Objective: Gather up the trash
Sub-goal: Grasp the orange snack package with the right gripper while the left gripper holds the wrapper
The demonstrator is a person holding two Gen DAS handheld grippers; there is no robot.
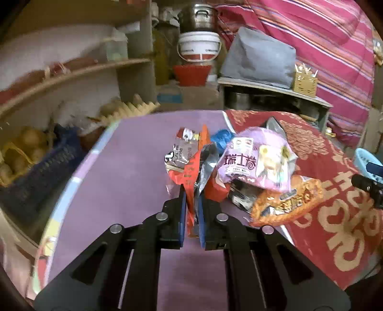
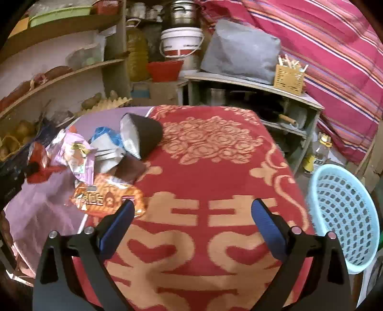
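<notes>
Left wrist view: our left tongs [image 1: 191, 203] pinch a red wrapper [image 1: 189, 174] at the tabletop [image 1: 124, 181] pile; right tongs [image 2: 191, 215] gape empty. Next, we judge, lift it across into the blue basket [image 2: 344, 220].

Wrappers [image 1: 253, 162]: glossy crinkled plastic film, some with foil lining. Cloth [image 2: 215, 167] over the surface: woven, matt. Basket [image 2: 344, 220]: smooth perforated plastic. Pot [image 2: 182, 13]: shiny metal. Claw pads [image 2: 268, 227]: matt blue.

Left gripper [image 1: 191, 203], black slotted arms, round silver pivot pins, blue finger pads [image 1: 183, 215]; right gripper [image 2: 192, 213], same black frame, blue pads [image 2: 117, 227].
</notes>
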